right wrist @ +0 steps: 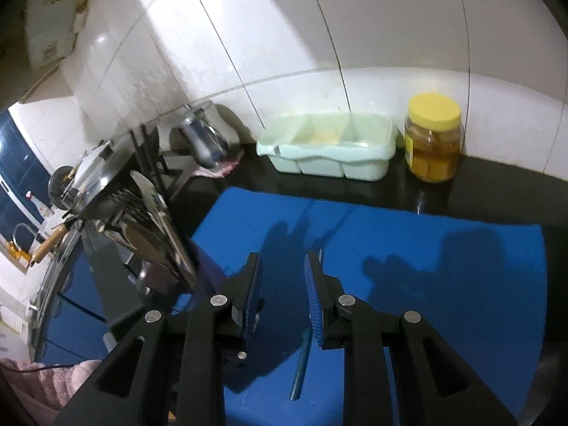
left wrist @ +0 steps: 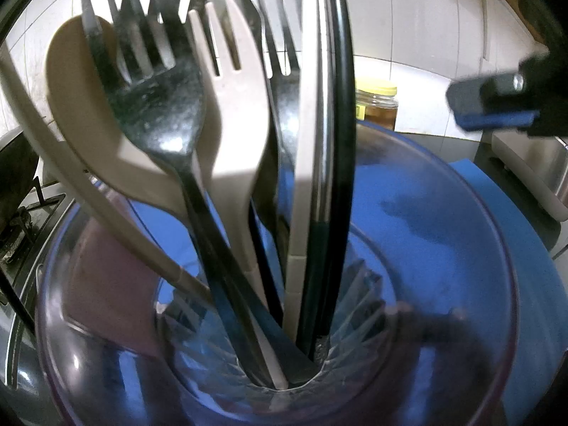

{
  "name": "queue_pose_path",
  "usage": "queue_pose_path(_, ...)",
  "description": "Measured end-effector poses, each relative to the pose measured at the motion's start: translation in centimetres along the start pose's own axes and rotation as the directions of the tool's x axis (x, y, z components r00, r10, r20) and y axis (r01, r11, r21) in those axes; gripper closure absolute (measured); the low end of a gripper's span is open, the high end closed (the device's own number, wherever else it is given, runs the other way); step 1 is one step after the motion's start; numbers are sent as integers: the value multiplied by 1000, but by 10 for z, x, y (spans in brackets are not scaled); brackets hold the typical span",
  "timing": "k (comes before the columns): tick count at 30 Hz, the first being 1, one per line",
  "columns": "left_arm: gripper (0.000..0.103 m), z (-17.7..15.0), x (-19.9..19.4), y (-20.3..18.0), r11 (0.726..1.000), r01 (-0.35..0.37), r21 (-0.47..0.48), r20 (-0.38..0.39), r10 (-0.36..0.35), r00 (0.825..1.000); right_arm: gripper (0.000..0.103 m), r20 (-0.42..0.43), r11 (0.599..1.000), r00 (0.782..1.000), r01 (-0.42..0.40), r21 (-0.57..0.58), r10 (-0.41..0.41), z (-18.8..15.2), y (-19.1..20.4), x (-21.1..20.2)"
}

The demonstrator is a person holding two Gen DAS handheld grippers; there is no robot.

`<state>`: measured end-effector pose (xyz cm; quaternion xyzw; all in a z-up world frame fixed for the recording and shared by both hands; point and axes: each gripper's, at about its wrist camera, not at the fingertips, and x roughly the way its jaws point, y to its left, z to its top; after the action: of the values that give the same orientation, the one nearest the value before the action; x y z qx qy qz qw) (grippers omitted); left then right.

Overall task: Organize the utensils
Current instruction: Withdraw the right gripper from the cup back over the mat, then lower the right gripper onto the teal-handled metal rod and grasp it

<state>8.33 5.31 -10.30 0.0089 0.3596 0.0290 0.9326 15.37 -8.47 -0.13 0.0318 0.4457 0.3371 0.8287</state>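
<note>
A clear ribbed glass cup (left wrist: pixel 461 284) fills the left wrist view, so close that my left gripper's fingers are hidden. It holds several utensils upright: a beige plastic fork (left wrist: pixel 234 106), a beige spoon (left wrist: pixel 81 99), a steel fork (left wrist: pixel 159 113), a beige knife (left wrist: pixel 305 142) and a dark-handled piece (left wrist: pixel 342 142). In the right wrist view the same bundle of utensils (right wrist: pixel 149 220) leans at the left edge of the blue mat (right wrist: pixel 426 266). My right gripper (right wrist: pixel 283 261) hovers over the mat, jaws apart, nothing between its blue pads; it also shows as right gripper (left wrist: pixel 497 106).
A pale green three-compartment tray (right wrist: pixel 330 156) stands against the tiled wall beyond the mat, a yellow-lidded jar (right wrist: pixel 433 142) to its right. A steel cup (right wrist: pixel 204 138) lies on a pink cloth at the left. A stove (left wrist: pixel 21 220) and a wooden-handled pan (right wrist: pixel 49 245) are further left.
</note>
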Motion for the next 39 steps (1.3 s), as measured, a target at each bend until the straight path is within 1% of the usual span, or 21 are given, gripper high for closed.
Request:
queue_pose_path(10, 23, 0, 0, 0, 1000, -2, 0, -3, 2, 1000, 78, -107, 999, 994, 36, 31, -32, -18, -12, 32)
queue_pose_path(13, 23, 0, 0, 0, 1000, -2, 0, -3, 2, 1000, 78, -142, 998, 989, 46, 36, -41, -24, -14, 43)
queue_pose_path(20, 23, 0, 0, 0, 1000, -2, 0, -3, 2, 1000, 78, -221, 998, 974, 60, 5, -57, -38, -11, 67)
queue_pose_path(29, 23, 0, 0, 0, 1000, -2, 0, -3, 2, 1000, 78, -273, 996, 958, 81, -40, -89, -44, -8, 84)
queue_pose_path(37, 23, 0, 0, 0, 1000, -2, 2, -4, 2, 1000, 78, -283, 994, 953, 96, -45, -105, -42, -10, 90)
queue_pose_path(39, 23, 0, 0, 0, 1000, -2, 1, -4, 2, 1000, 78, -292, 993, 949, 109, -51, -119, -42, -11, 93)
